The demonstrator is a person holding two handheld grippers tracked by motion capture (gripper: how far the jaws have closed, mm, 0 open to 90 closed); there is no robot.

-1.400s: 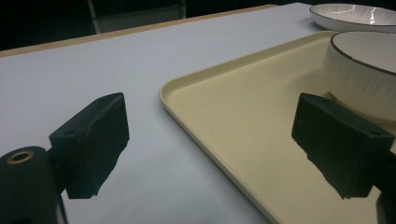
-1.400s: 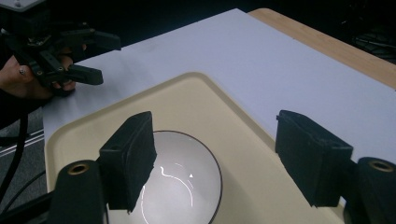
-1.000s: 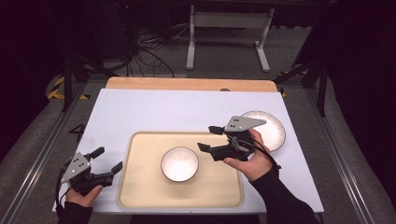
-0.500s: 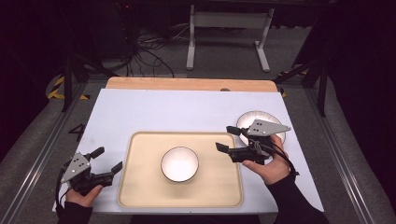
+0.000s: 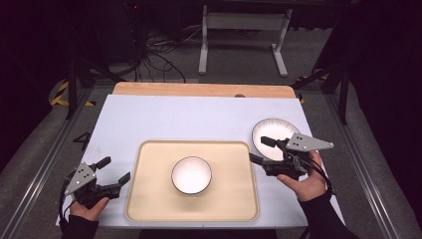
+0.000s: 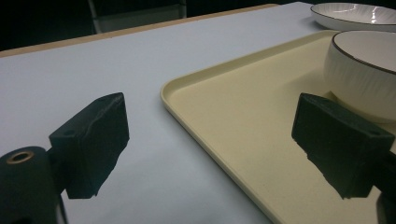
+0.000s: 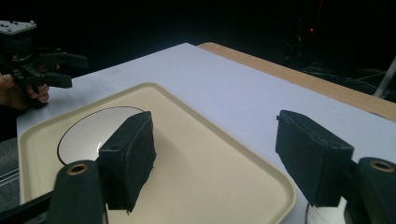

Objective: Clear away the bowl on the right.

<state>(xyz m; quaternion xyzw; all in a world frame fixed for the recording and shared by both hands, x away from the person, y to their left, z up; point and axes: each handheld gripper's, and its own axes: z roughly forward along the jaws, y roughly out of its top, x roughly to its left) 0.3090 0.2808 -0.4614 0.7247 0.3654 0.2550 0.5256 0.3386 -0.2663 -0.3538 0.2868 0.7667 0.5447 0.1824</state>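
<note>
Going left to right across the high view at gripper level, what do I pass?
Left hand-held gripper → tray → bowl → right hand-held gripper, with the plate just behind it.

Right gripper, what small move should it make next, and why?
Probably ease the right gripper down and back toward the white plate so its open jaws straddle the near rim. It hovers open and empty over that rim, while the bowl already sits in the tray and the left gripper waits open beside it.
</note>
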